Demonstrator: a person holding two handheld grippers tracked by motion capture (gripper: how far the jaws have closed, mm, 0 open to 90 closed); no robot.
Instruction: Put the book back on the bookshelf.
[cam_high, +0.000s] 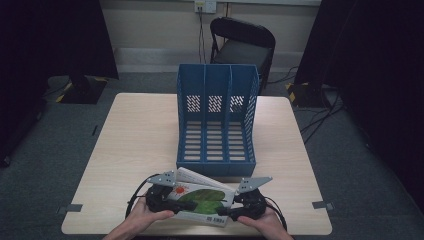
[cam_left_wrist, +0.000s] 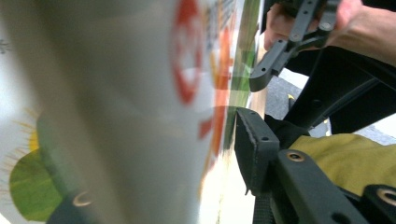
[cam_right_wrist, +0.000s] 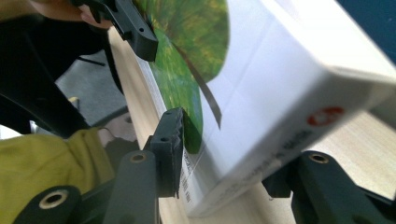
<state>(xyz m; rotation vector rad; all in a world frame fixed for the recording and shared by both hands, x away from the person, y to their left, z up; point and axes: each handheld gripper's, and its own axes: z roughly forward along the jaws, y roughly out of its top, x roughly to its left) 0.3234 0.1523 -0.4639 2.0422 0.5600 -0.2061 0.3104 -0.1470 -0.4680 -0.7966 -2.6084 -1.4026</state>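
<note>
A white book (cam_high: 202, 200) with a green leaf and an orange sun on its cover is held just above the table's near edge, tilted. My left gripper (cam_high: 177, 206) is shut on its left end, and my right gripper (cam_high: 227, 214) is shut on its right end. In the left gripper view the cover (cam_left_wrist: 116, 93) sits blurred between the jaws of the left gripper (cam_left_wrist: 163, 186), with the other gripper (cam_left_wrist: 280, 56) farther off. In the right gripper view the book's spine corner (cam_right_wrist: 261, 93) sits inside the right gripper (cam_right_wrist: 229, 172), and the left gripper's jaw (cam_right_wrist: 135, 28) clamps the far end.
A blue three-slot file rack (cam_high: 216, 125) stands on the light wooden table (cam_high: 140, 140) just beyond the book, its open slots facing me. A black chair (cam_high: 242, 42) stands behind the table. Cables run on the floor at the right.
</note>
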